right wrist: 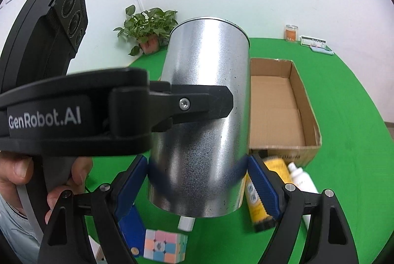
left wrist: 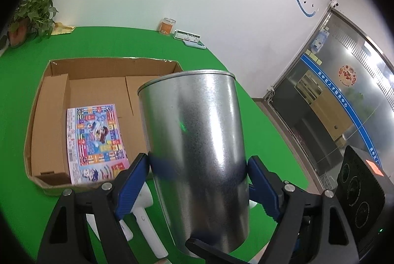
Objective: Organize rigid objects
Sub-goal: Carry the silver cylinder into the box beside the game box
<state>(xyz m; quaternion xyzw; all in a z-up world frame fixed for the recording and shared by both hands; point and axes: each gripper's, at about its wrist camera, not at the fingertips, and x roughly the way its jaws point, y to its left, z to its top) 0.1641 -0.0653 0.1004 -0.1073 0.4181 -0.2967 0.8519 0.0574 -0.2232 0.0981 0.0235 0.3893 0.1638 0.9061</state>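
The left gripper (left wrist: 198,165) is clamped on the metal can (left wrist: 194,140), its blue pads pressed to both sides of the lower body. Our right gripper (right wrist: 198,165) grips the same can (right wrist: 202,116) from another side, pads tight on its shiny wall, so we hold it with both, raised above the green table (left wrist: 98,42). The can stands nearly upright, tilted a little. Behind it on the table lies the open cardboard box (left wrist: 39,116) with a colourful printed card (left wrist: 98,143) flat inside. Under the can, in the right wrist view, we see a pastel puzzle cube (right wrist: 163,248), a yellow tube (right wrist: 258,202) and a white bottle (right wrist: 301,180) just in front of the box
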